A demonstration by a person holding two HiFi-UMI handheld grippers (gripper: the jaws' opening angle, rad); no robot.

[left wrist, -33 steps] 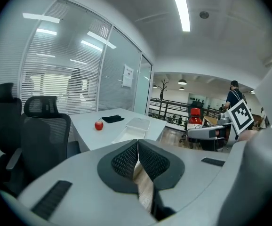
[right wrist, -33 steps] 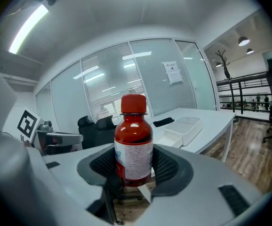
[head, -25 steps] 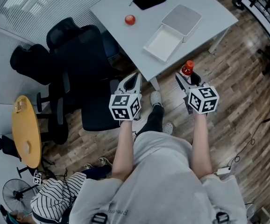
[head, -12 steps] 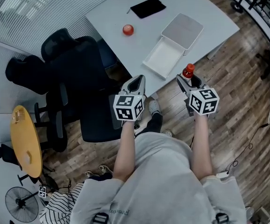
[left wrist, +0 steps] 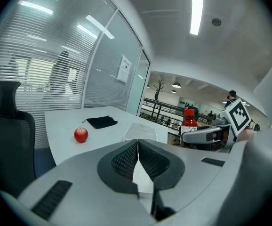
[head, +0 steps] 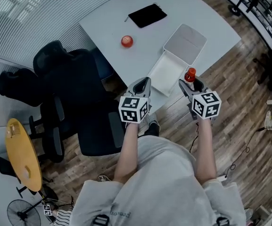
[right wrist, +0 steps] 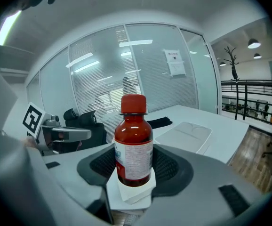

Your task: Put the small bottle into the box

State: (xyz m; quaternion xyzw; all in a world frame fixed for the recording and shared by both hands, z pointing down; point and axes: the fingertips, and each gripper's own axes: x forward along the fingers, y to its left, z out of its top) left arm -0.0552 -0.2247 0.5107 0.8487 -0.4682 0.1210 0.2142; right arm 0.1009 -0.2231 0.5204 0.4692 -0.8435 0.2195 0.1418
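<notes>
My right gripper [head: 188, 83] is shut on a small red bottle [right wrist: 133, 145] with a red cap and a white label, held upright; in the head view the small red bottle [head: 189, 75] hangs just off the near corner of the white table [head: 112, 18]. The open white box [head: 165, 72] lies on that table right ahead of both grippers, its lid [head: 186, 42] folded back beyond it. My left gripper [head: 142, 85] is shut with nothing in it, at the table's near edge left of the box. In the left gripper view its jaws [left wrist: 138, 158] meet.
A red apple [head: 127, 41] and a flat black pouch [head: 147, 15] lie farther back on the table. A black office chair [head: 75, 86] stands at the left of the table. A round yellow stool [head: 19, 154] is at far left. Wooden floor spreads to the right.
The table and box have come closer and now lie just ahead of both grippers. The bottle stays clamped in the right gripper.
</notes>
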